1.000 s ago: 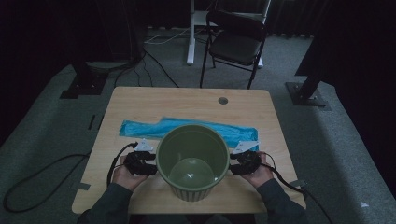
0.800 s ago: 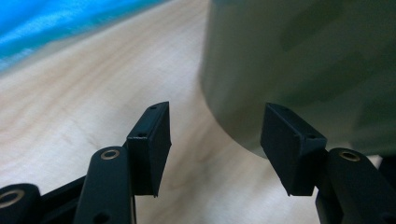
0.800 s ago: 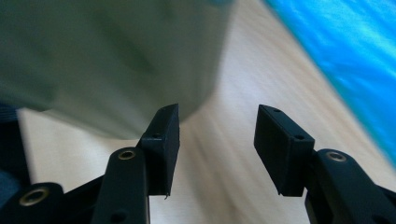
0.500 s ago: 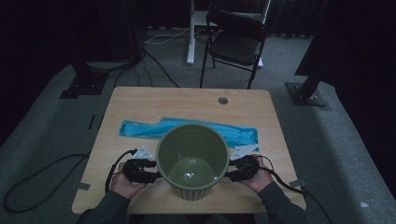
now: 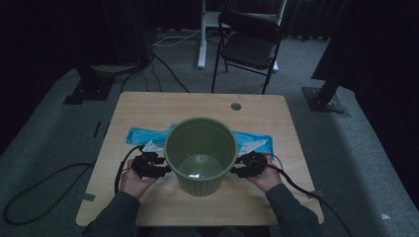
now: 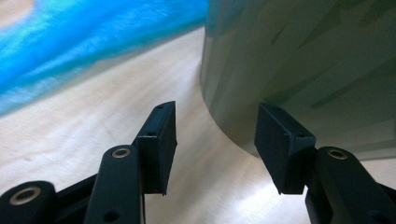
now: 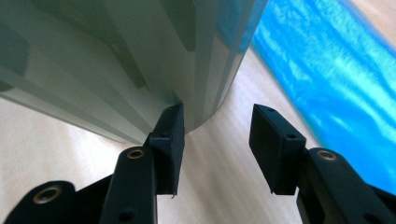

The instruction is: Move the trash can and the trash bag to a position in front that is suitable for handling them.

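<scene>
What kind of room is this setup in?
Probably a lab or recording studio, not a home: a small wooden table stands on grey carpet, with dark curtains around it, a folding chair behind it and stand bases with cables on the floor.

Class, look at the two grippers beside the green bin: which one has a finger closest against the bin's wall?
The right gripper: its inner finger sits against the green bin, while the left gripper shows slightly more gap.

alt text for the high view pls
A green ribbed bin stands on a wooden table, a person's hands holding the left tool and right tool against its sides. A blue bag lies flat behind it.
</scene>
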`<move>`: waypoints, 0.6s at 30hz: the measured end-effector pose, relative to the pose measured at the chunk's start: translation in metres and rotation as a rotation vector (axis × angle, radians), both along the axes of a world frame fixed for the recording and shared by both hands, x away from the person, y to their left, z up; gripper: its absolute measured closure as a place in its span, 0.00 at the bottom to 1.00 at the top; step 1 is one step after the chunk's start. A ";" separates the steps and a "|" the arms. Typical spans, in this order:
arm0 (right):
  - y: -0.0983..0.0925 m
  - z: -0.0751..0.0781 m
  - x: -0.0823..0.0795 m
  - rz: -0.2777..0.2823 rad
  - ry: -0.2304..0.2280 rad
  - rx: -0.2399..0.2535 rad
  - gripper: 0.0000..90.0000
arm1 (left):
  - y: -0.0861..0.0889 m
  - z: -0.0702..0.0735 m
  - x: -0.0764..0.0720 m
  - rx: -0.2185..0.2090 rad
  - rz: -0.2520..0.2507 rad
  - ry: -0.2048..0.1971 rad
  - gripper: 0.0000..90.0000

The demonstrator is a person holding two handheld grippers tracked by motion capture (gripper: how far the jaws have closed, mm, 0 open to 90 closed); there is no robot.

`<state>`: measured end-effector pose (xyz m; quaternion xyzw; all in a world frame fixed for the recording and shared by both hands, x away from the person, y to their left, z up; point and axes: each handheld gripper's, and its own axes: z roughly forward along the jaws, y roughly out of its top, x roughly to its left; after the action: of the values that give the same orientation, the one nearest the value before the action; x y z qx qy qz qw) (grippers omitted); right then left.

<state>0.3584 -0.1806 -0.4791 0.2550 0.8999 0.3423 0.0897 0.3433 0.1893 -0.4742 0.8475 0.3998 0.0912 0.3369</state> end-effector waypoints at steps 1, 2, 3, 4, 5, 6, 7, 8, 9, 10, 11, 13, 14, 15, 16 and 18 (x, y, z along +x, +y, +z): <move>0.000 0.000 0.000 0.000 0.000 0.000 0.61 | 0.000 0.000 0.000 0.000 0.000 0.000 0.54; 0.004 0.000 0.004 -0.006 -0.004 -0.004 0.63 | -0.001 0.003 0.006 0.032 0.016 -0.010 0.56; 0.005 0.001 0.006 -0.008 -0.006 -0.008 0.63 | -0.001 0.003 0.006 0.032 0.016 -0.010 0.57; 0.008 0.001 0.008 -0.006 -0.010 -0.017 0.63 | -0.001 0.005 0.011 0.052 0.034 -0.013 0.57; 0.009 0.001 0.009 -0.006 -0.012 -0.022 0.63 | 0.001 0.005 0.015 0.050 0.039 -0.009 0.57; 0.011 0.001 0.011 0.003 -0.016 -0.021 0.62 | 0.002 0.004 0.017 0.041 0.047 -0.002 0.56; 0.011 0.001 0.011 0.003 -0.016 -0.021 0.62 | 0.002 0.004 0.017 0.041 0.047 -0.002 0.55; 0.010 0.001 0.015 -0.007 -0.015 -0.015 0.61 | 0.006 0.003 0.021 0.009 0.050 0.014 0.54; 0.010 0.001 0.015 -0.007 -0.015 -0.015 0.61 | 0.006 0.003 0.021 0.009 0.050 0.014 0.53; 0.005 0.000 0.023 -0.042 -0.027 -0.021 0.61 | 0.008 -0.001 0.021 -0.004 0.079 0.007 0.52; 0.005 0.000 0.023 -0.042 -0.027 -0.021 0.61 | 0.008 -0.001 0.021 -0.004 0.079 0.007 0.51; -0.002 -0.002 0.032 -0.091 -0.032 -0.042 0.63 | 0.009 -0.004 0.022 -0.002 0.092 0.015 0.50; -0.006 -0.004 0.037 -0.116 -0.033 -0.057 0.64 | 0.010 -0.005 0.022 0.002 0.092 0.018 0.50; -0.012 -0.006 0.044 -0.148 -0.037 -0.077 0.67 | 0.010 -0.006 0.023 0.005 0.094 0.017 0.50; -0.015 -0.007 0.048 -0.165 -0.038 -0.086 0.69 | 0.011 -0.007 0.023 0.005 0.099 0.015 0.50; -0.023 -0.012 0.060 -0.208 -0.016 -0.095 0.70 | 0.012 -0.007 0.022 -0.012 0.096 0.017 0.50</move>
<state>0.4179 -0.2038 -0.4911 0.3396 0.8829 0.2903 0.1441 0.3656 0.2009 -0.4816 0.8261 0.4434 0.0974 0.3339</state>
